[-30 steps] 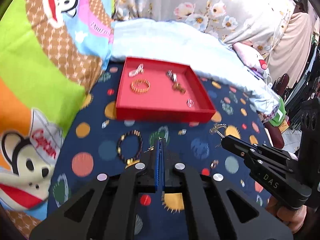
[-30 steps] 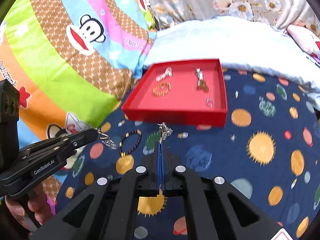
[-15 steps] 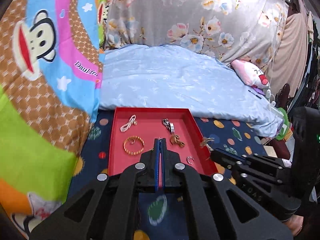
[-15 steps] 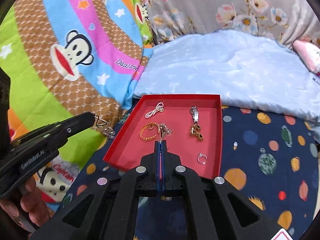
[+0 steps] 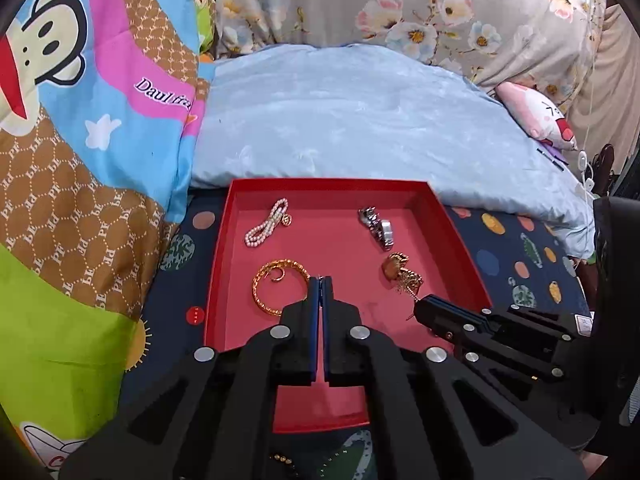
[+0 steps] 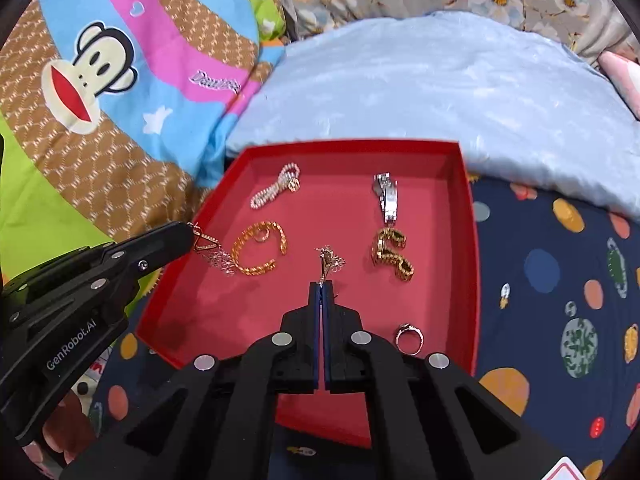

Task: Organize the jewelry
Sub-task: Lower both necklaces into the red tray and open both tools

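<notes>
Space-print bedsheet (image 6: 540, 272); red tray (image 6: 466, 216) against pale-blue pillow (image 6: 420, 80), monkey quilt (image 6: 100, 80) alongside.

White lettering "GenRobot.AI" printed along the black plastic body of the left gripper (image 6: 188, 236), at the near left. Partly readable cursive "Daul fra…" in white on the pink stripe of the bright cartoon-monkey quilt (image 5: 120, 92), far left. Repeated small "PF" monograms on the quilt's brown honeycomb patches.

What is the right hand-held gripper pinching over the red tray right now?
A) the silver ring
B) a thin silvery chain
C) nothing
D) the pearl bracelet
B: the right hand-held gripper is shut on a thin silvery chain that sticks out of its tips above the red tray.
</notes>
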